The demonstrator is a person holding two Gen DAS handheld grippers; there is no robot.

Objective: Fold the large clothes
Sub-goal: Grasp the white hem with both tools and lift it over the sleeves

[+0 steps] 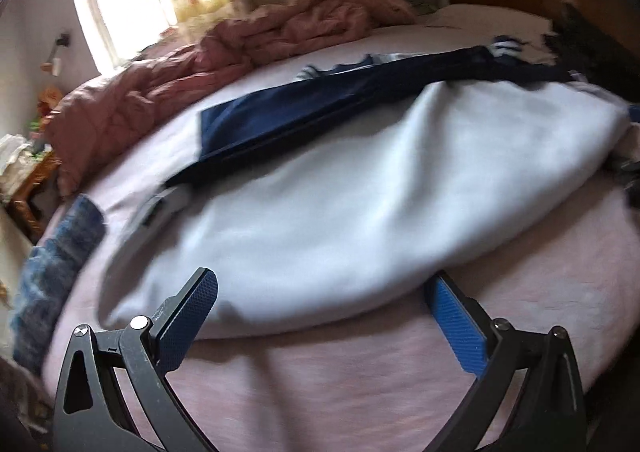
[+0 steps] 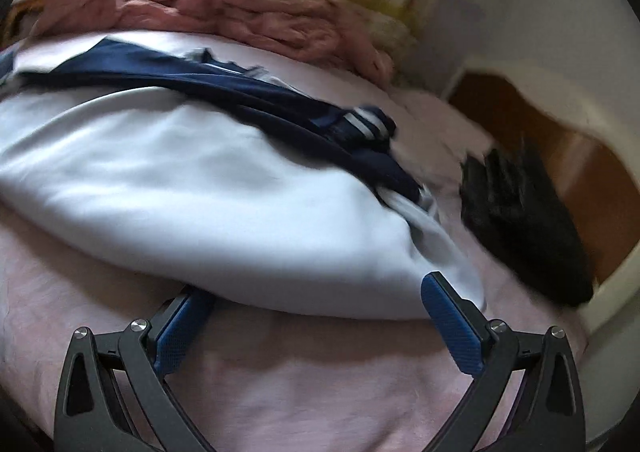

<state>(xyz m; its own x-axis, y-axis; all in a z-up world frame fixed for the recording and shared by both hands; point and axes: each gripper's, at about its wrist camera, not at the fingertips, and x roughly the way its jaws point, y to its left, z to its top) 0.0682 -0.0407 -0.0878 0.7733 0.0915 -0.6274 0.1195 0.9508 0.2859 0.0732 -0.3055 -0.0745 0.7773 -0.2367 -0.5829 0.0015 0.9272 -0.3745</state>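
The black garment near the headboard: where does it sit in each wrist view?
Left wrist view: black garment at the far upper right edge, partly cut off.
Right wrist view: black garment at middle right, lying on the pink sheet.
Shared landmark: the crumpled pink quilt along the bed's far side.

White and navy garment (image 1: pixel 320 192) laid flat on the bed.

The white body is folded over, long and smooth; navy panels with striped cuffs (image 2: pixel 364 124) are seen along its far edge.
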